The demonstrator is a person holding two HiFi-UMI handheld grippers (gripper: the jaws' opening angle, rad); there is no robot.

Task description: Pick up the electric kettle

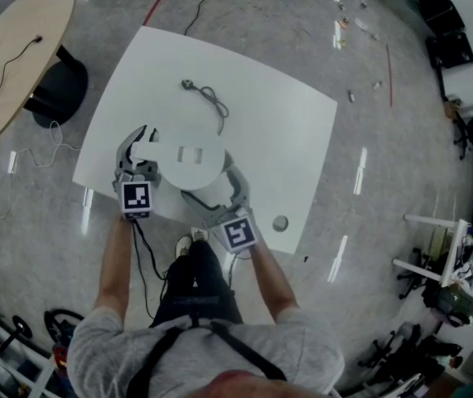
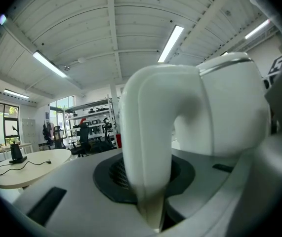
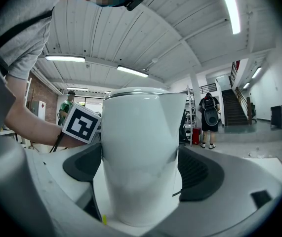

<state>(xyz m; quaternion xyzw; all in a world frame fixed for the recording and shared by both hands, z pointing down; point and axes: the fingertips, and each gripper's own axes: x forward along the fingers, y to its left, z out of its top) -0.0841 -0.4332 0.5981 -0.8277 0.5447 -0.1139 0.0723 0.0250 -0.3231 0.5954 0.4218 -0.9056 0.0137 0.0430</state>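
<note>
Kettle: rigid, smooth, probably heavy. Left hand-held gripper clamps the handle; right hand-held gripper clamps the slip-prone body. Lift by handle.

White table: four-sided top, far edge slightly bowed, set cornerwise to the head view. It stands on a grey polished floor that shows streaks of reflected light.

On the top, toward the far side: a grey power cord, loosely curled. Its plug end points at the far corner and its other end runs toward the electric kettle.

The kettle is over the near-left part of the top. Whether its base touches the surface cannot be told from above.

Close to the near-right edge: a small round grey disc, lying on the top or set into it. It is well apart from the cord and the kettle.
</note>
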